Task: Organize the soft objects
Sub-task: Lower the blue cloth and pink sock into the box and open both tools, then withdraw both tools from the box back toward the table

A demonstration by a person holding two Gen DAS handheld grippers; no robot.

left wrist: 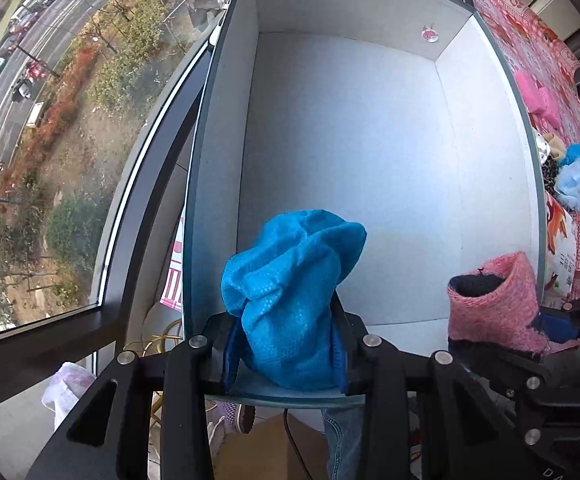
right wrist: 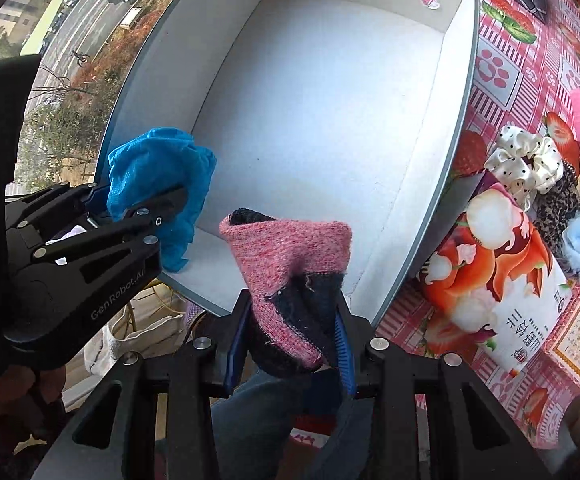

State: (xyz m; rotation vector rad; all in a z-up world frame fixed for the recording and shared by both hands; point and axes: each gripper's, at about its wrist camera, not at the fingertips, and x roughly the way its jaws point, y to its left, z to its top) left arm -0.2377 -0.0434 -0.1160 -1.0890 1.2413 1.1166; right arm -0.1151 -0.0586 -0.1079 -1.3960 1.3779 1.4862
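Blue cloth (left wrist: pixel 290 300) and pink knit sock (right wrist: pixel 294 276) are hanging pinched over the near end of the white box (left wrist: pixel 350 160).

Left gripper (left wrist: pixel 285 344) is clamping its fingers on the bunched cloth while right gripper (right wrist: pixel 290 344) is squeezing the sock's dark heel; both pieces are looking light, limp and easy to crush, so any fold is likely serving as a handhold. Box is sitting on a pink patterned tablecloth (right wrist: pixel 530 72) beside scrunchies (right wrist: pixel 530 160) and a snack bag (right wrist: pixel 498 272), with a window (left wrist: pixel 49 120) overlooking a street alongside.
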